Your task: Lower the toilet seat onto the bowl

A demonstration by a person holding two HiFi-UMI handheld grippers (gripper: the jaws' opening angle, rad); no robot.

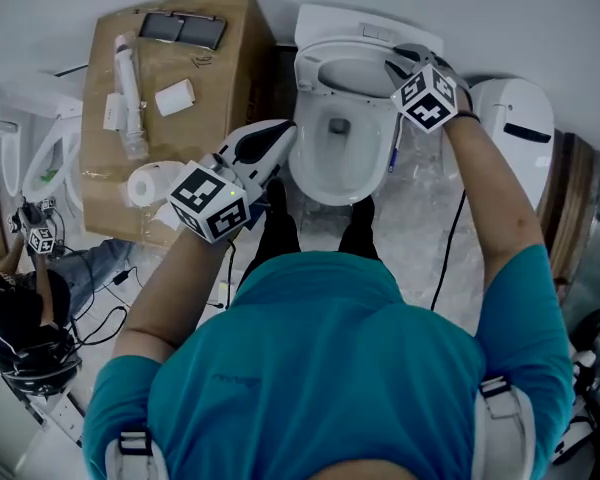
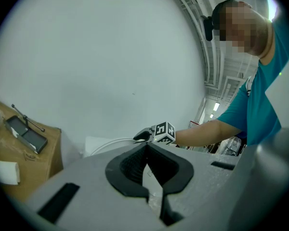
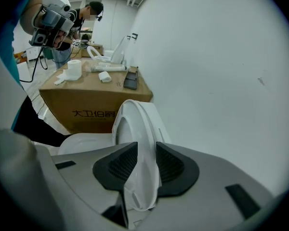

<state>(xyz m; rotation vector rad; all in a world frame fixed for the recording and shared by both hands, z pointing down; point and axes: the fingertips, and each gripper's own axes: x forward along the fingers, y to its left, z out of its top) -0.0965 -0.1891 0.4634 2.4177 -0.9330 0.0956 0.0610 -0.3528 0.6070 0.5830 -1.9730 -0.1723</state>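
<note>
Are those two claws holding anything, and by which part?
The right gripper grips the raised toilet seat by its rim, one jaw on either face. The left gripper holds nothing; its jaws are closed.

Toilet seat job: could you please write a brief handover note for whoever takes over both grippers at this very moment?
Right gripper: jaws closed on the rim of the toilet seat, which stands raised at the back of the bowl.
Left gripper: jaws shut with nothing between them, held beside the bowl's left side and touching nothing.
Done: the seat's edge is gripped.
Left: swing the seat down until it lies flat on the bowl, then let go, probably slowly so it does not slam.
</note>
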